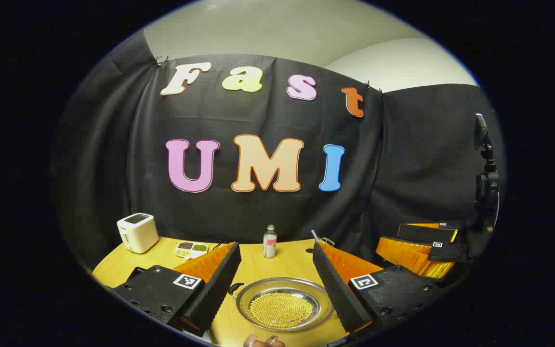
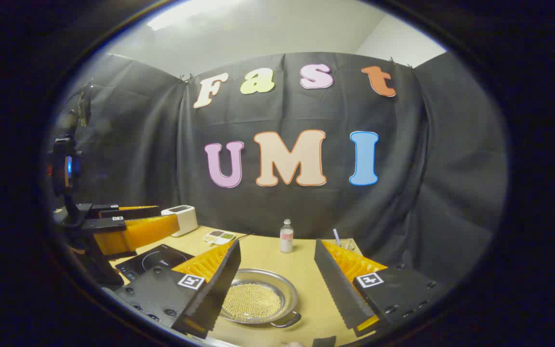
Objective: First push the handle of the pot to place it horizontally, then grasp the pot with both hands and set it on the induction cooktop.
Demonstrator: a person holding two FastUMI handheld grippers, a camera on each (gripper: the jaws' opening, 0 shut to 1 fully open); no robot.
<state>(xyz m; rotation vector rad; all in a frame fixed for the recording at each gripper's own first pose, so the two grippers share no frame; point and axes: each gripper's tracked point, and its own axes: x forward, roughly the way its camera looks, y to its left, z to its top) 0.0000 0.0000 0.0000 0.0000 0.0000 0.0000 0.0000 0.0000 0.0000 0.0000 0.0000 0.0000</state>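
A cream-coloured two-slot toaster [image 1: 137, 233] stood at the far left of the light wooden table [image 1: 291, 260], near the cloth wall. Just beside it lay a small white divided dish of dark and green contents [image 1: 191, 249]. A small clear bottle with a pale cap [image 1: 270, 242] stood upright at centre back. A black camera mount on a stand [image 1: 486, 178] rose at the table's edge.

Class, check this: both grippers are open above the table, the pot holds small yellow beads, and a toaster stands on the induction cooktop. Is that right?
One thing is wrong. In the right gripper view the toaster stands on the table behind the induction cooktop, not on it. The rest holds: the left gripper and right gripper are open, and the pot holds small yellow beads.
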